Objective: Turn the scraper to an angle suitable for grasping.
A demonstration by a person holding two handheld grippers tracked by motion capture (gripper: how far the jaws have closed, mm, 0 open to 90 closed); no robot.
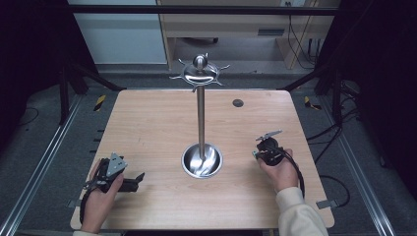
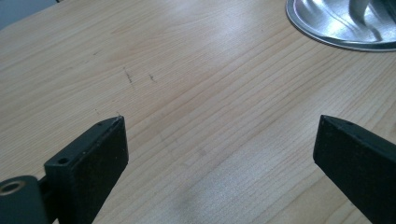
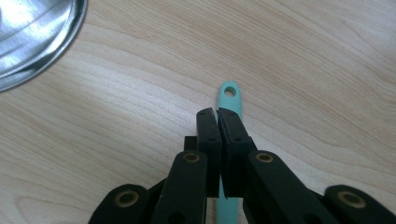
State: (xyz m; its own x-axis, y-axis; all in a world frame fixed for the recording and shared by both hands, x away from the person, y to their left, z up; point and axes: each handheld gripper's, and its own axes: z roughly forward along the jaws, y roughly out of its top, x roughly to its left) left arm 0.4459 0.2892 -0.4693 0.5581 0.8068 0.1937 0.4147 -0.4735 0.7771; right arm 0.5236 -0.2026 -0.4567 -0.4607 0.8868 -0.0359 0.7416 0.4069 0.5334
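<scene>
My right gripper (image 3: 217,112) is shut on a slim teal handle (image 3: 229,94), whose end with a hanging hole pokes out past the fingertips over the wood. From above, that gripper (image 1: 259,149) sits right of the metal stand (image 1: 200,118), held in a hand with a cream sleeve. The stand has a round steel base dish (image 1: 201,161) and a ring of hooks (image 1: 199,73) at its top. My left gripper (image 2: 219,135) is open over bare wood with nothing between its fingers. It (image 1: 133,180) rests at the table's front left.
The wooden table (image 1: 147,123) has a small dark round hole cover (image 1: 238,103) at the back right. The dish's rim (image 2: 336,28) lies ahead and right of the left gripper, and the same rim (image 3: 32,37) lies ahead and left of the right gripper. Dark frame rails flank the table.
</scene>
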